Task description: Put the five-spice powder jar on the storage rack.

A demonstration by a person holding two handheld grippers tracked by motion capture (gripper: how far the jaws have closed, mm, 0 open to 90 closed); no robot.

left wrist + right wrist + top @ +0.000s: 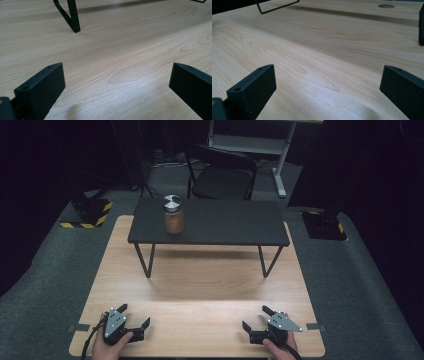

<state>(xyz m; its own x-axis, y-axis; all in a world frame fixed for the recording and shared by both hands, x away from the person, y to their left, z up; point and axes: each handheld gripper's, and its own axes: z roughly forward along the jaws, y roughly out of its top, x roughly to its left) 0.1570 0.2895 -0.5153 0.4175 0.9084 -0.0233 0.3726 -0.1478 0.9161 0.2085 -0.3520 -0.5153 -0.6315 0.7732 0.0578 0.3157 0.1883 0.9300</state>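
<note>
- judging from the layout, nothing is under way yet; the jar point(173, 214), brown contents and a metal lid, stands untouched on the left part of the small black table point(225, 222), well apart from both grippers
- left gripper point(135, 316) rests low at the near left edge of the wooden table point(210, 285), jaws spread and empty
- right gripper point(256, 317) mirrors it at the near right, jaws spread, holding nothing; each hand grips from behind

One jar point(173, 215) stands on one black shelf point(225, 222), with one chair point(222, 172) behind and two grippers, left point(134, 316) and right point(256, 317).
</note>
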